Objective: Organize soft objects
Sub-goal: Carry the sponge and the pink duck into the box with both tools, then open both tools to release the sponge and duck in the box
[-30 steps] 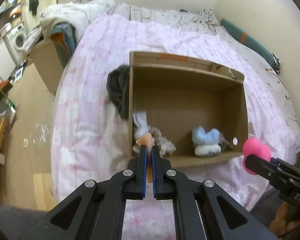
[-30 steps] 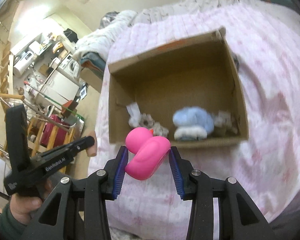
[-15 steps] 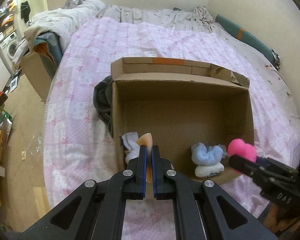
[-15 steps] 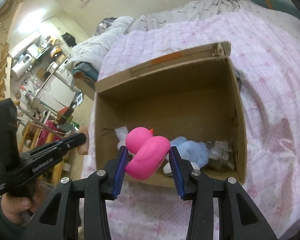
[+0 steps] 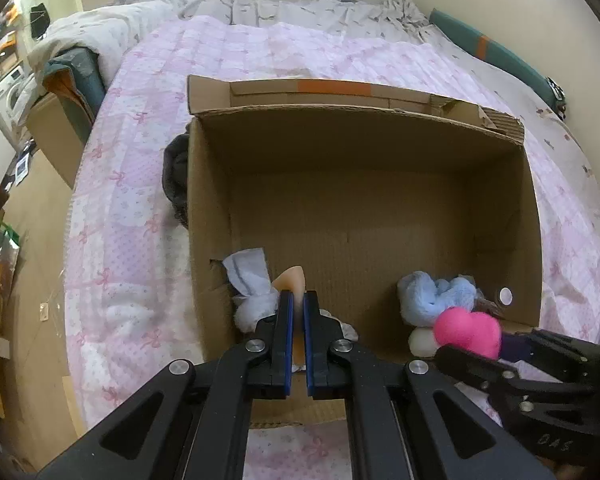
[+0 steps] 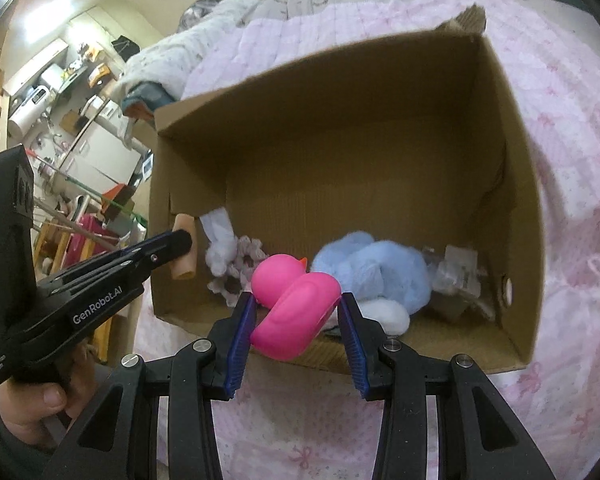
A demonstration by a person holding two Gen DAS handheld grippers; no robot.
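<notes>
Pink rubber duck [image 6: 296,306] clamped between the blue pads of the right tongs [image 6: 296,318], held over the near rim of the cardboard box [image 6: 516,184], orange beak just visible at the head. Same duck in the left view [image 5: 468,330], only its rounded back showing, the rest cut off by the right tongs [image 5: 512,364].

Peach-coloured soft piece [image 5: 294,284] pinched in the left tongs [image 5: 296,312], jaws nearly closed on it; only the tip pokes out above the pads, so shape hard to make out. From the right view [image 6: 184,248], a short peach cylinder at the box's left wall, gripped by the left tongs [image 6: 178,242].

Inside the box, along the near wall: white cloth [image 5: 246,270], fluffy light-blue plush [image 6: 372,268] over a white lump [image 6: 384,312], crumpled clear wrapping [image 6: 456,268] in the right corner, blurred. Dark garment [image 5: 174,180] half hidden behind the box's left side.

Box on a bed with a pink bow-print quilt [image 5: 116,240]. Cluttered room at left, too small to read.
</notes>
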